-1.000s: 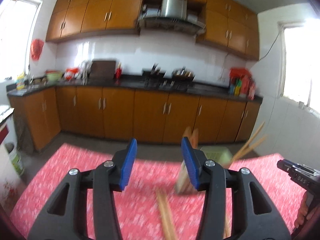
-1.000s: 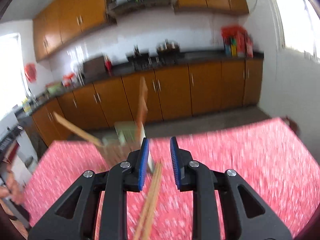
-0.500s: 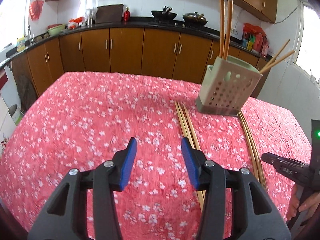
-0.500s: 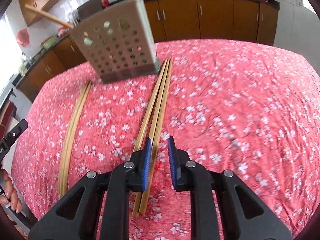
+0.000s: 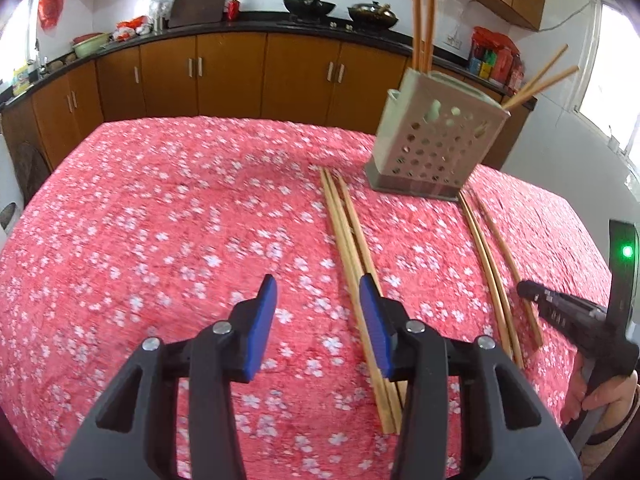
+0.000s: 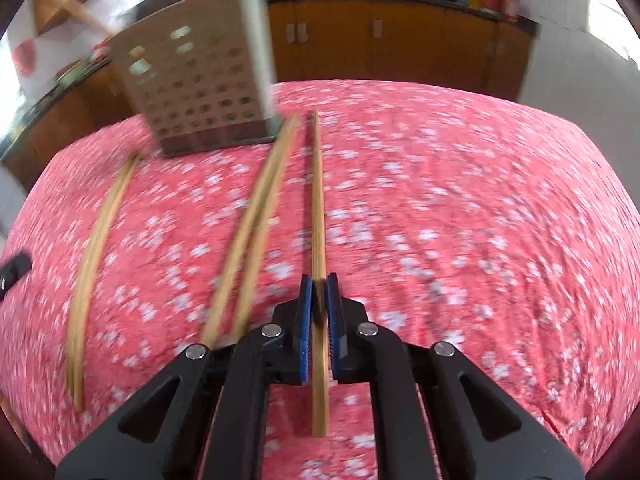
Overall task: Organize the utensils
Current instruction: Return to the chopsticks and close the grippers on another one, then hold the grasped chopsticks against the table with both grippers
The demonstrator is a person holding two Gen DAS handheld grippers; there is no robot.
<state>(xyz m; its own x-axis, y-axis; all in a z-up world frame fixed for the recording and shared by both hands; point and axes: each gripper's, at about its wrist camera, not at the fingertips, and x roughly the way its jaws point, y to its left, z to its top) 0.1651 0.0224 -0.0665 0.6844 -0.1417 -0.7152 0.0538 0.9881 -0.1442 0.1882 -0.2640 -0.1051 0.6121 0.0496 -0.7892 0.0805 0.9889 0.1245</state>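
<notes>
The right gripper [image 6: 319, 280] had its blue pads pinched on a single chopstick [image 6: 318, 208], which ran straight ahead from between the jaws toward the holder [image 6: 200, 92]. That view was blurred, yet the stick plainly sat clamped between the pads, its near end poking out beneath them over the cloth [image 6: 460, 220].

The left gripper [image 5: 318, 292] hung low over the red flowered cloth, its jaws partly spread and closing, with nothing between them. Its right pad sat just beside a bundle of chopsticks [image 5: 348, 240] lying on the cloth; I could not tell whether it touched them.

The perforated grey holder stood at the far side of the table, with two chopsticks upright in it and two more leaning out to one side. Two more chopsticks [image 6: 256, 216] lay just left of the clamped one, and another pair [image 6: 96, 240] lay well apart further left. A hand [image 5: 604, 396] gripped the right gripper's handle at the edge of the left view.
</notes>
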